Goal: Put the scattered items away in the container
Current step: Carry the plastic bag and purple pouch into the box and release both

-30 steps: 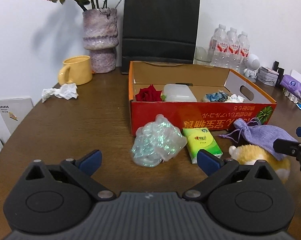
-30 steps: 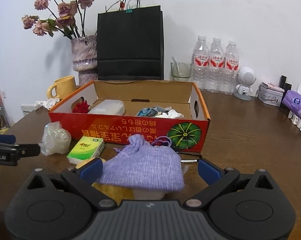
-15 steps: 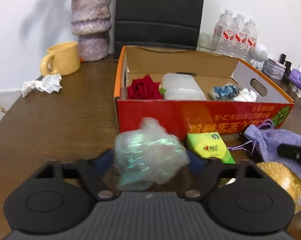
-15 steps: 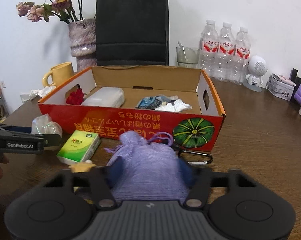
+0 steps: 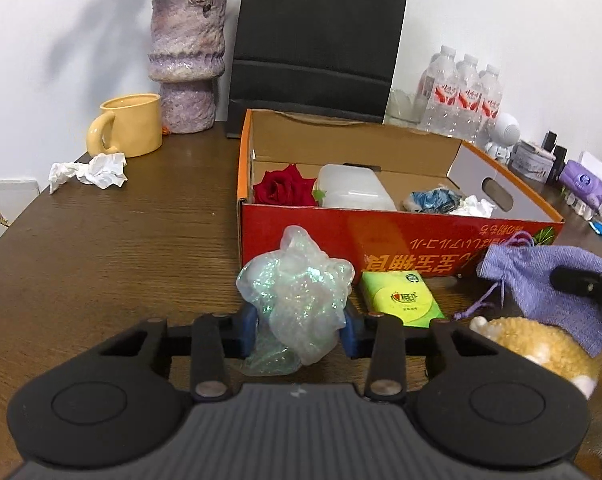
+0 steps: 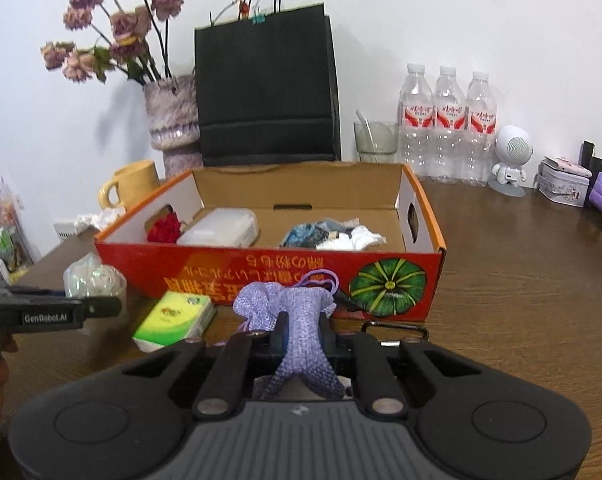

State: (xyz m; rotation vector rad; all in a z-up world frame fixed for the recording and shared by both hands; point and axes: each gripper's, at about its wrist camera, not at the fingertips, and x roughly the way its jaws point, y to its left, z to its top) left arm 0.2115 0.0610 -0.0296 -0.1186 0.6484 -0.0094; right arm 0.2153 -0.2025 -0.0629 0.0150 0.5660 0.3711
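Note:
My left gripper (image 5: 299, 330) is shut on a crumpled iridescent plastic wrap (image 5: 297, 292), just in front of the red cardboard box (image 5: 401, 240). My right gripper (image 6: 303, 340) is shut on a purple drawstring pouch (image 6: 301, 320), in front of the same box (image 6: 261, 276). The box holds a red rose (image 5: 285, 188), a clear plastic case (image 5: 353, 188) and a blue and white crumpled bundle (image 5: 445, 202). A green tissue pack (image 5: 399, 294) lies on the table by the box. A yellow plush toy (image 5: 541, 350) lies under the pouch (image 5: 549, 284) in the left wrist view.
A yellow mug (image 5: 129, 126), a purple vase (image 5: 187, 64) and a black paper bag (image 5: 317, 40) stand behind the box. A crumpled tissue (image 5: 89, 170) lies at the left. Water bottles (image 6: 447, 120), a glass (image 6: 375, 142), a small robot figure (image 6: 511, 160) and a carabiner (image 6: 397, 328) are at the right.
Both grippers have closed from open: the left onto the iridescent wrap, the right onto the purple pouch, which is now squeezed narrow and raised off the plush toy.

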